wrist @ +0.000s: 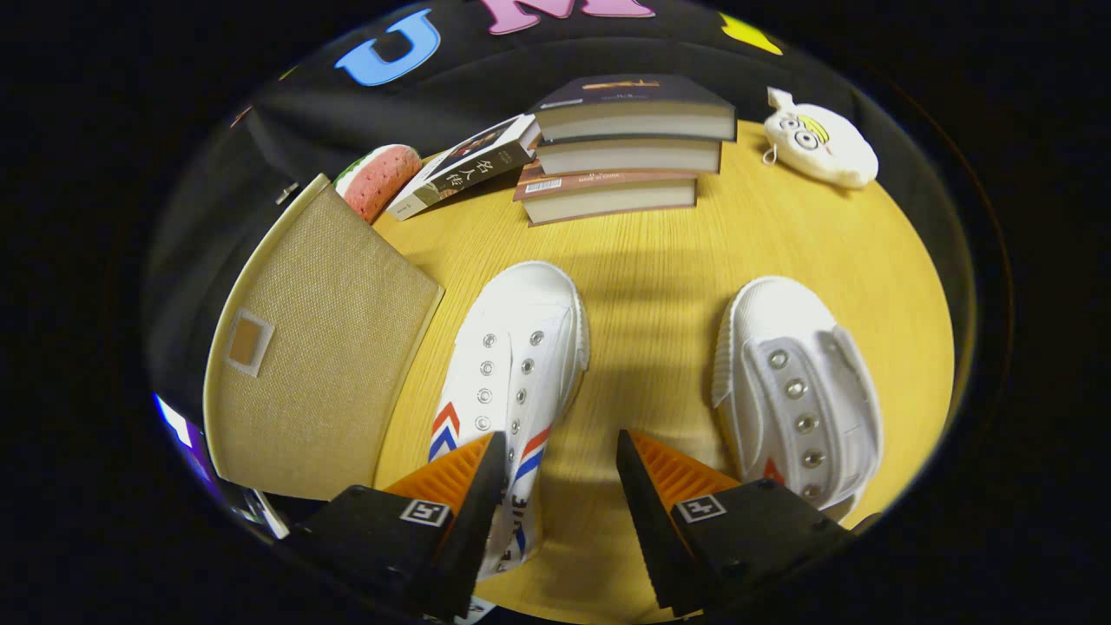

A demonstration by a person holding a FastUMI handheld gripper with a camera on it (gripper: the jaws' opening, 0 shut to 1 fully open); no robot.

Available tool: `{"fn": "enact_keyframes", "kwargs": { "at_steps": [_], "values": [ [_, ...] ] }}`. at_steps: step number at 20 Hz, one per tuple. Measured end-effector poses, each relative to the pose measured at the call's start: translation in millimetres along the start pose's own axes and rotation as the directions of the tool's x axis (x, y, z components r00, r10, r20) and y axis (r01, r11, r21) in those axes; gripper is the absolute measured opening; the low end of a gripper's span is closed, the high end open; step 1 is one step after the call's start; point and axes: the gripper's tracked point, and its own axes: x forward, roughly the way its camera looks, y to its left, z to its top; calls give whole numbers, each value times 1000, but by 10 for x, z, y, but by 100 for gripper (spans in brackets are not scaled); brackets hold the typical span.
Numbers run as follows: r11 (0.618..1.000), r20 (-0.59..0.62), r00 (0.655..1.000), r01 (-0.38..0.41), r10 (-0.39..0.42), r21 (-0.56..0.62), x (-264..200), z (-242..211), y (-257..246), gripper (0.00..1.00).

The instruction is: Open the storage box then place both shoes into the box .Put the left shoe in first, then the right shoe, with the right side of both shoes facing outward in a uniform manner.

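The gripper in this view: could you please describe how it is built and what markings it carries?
The gripper has two wedge-shaped jaws that taper toward their tips, with ribbed inner faces. Each is mounted on a black, blocky carrier fixed with small screws, and each carrier bears a small square black-and-white tag on top. The jaws stand open, over the wooden table.

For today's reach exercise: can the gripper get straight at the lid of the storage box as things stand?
Probably yes. The gripper is open over bare table, holding nothing. The storage box sits closed just beside the near shoe, and nothing lies on its lid.
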Motion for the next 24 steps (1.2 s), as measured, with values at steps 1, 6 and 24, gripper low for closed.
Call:
{"fn": "enact_keyframes", "kwargs": {
  "at_steps": [1,6,24],
  "values": [
    [1000,-7,1000,-4,4,7,44,1,-6,75],
    [996,-52,997,-63,65,56,129,-54,158,35],
    [946,-2,991,-125,132,299,-126,53,146,5]
  ]
}}
